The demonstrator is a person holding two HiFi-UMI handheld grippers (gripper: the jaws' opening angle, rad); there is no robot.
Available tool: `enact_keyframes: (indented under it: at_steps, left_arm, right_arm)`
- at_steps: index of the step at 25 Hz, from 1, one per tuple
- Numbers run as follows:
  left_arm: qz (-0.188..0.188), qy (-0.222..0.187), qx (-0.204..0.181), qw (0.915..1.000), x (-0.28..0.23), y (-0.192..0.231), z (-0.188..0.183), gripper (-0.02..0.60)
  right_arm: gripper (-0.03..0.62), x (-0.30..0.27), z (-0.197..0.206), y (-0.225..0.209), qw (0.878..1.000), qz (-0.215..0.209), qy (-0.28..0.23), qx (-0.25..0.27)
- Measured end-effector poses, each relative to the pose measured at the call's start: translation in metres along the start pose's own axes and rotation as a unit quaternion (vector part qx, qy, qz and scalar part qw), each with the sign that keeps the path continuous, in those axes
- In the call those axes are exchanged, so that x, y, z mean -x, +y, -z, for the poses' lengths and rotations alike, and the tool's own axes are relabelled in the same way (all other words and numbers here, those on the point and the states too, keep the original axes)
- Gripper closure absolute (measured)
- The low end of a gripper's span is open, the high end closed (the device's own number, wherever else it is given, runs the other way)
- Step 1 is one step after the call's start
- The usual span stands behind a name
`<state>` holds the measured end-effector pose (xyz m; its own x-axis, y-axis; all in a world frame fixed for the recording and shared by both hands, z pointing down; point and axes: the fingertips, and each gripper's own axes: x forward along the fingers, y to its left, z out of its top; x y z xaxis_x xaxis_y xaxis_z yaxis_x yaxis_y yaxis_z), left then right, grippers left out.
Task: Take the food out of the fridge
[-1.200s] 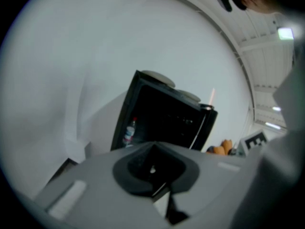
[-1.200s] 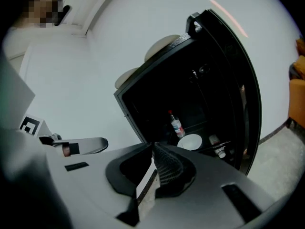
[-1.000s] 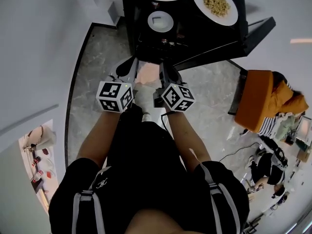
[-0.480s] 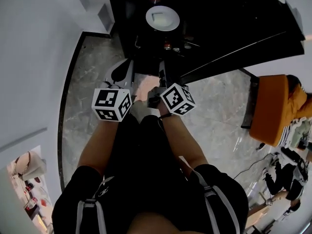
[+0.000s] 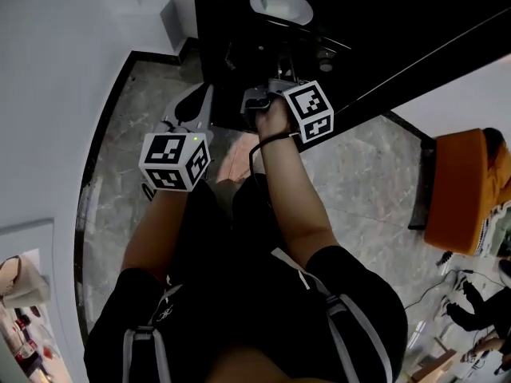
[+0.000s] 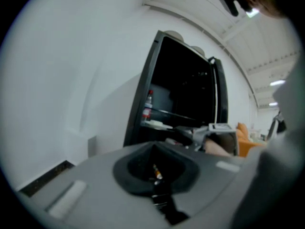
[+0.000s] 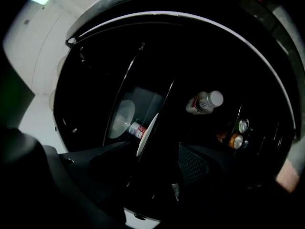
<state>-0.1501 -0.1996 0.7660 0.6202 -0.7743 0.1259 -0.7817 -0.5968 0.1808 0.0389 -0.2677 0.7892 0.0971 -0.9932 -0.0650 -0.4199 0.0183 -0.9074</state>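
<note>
The black fridge (image 5: 239, 46) stands open ahead. On a shelf inside sits a white plate (image 5: 279, 5) with a pale square piece on it, and a bottle (image 6: 148, 106) stands behind it. My right gripper (image 5: 267, 90) reaches into the fridge's lower part, rolled onto its side. Its jaws are opening with nothing between them. In the right gripper view (image 7: 157, 161) the plate (image 7: 147, 132) shows edge-on just beyond the jaws. My left gripper (image 5: 204, 92) hangs lower left, outside the fridge, shut and empty (image 6: 159, 147).
A second bottle (image 7: 205, 102) and several cans (image 7: 236, 138) sit deeper in the fridge. A white wall (image 5: 72, 70) runs along the left. An orange seat (image 5: 467, 190) stands at the right on the grey marble floor (image 5: 367, 174).
Both grippers have sunk in front of the fridge. The right one has rolled and pushed forward into the opening. The plates on the fridge's top have slid out of the head view.
</note>
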Motion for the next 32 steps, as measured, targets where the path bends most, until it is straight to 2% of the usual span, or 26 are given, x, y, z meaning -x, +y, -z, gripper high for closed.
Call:
enact_keyframes:
  at_steps: [5,8,13,18,24,32]
  left_arm:
    - [-0.020,-0.001,0.019,0.9996,0.026,0.011,0.002,0.580]
    - [-0.028,-0.001,0.012,0.9995,0.038,0.014,0.000,0.580]
    - [-0.035,-0.006,0.025,0.9990,0.049,0.021,-0.001,0.580]
    - [-0.033,-0.003,0.025,0.9991,0.057,0.024,0.003,0.580]
    - [-0.029,-0.001,0.023,0.9993,0.061,0.023,0.005,0.580]
    - [-0.027,-0.008,0.023,0.9993,0.064,0.017,0.002,0.580]
  right_arm:
    - [0.299,-0.035,0.000,-0.002,0.995,0.017,-0.017,-0.100]
    - [0.299,-0.050,0.001,-0.001,0.990,0.019,-0.022,-0.138]
    - [0.299,-0.072,0.000,0.006,0.988,0.027,-0.030,-0.149]
    - [0.299,-0.084,-0.001,-0.009,0.984,0.065,-0.034,-0.163]
    - [0.299,-0.079,0.000,-0.015,0.981,0.090,-0.042,-0.169]
    - [0.301,-0.060,0.010,-0.005,0.984,0.087,-0.017,-0.153]
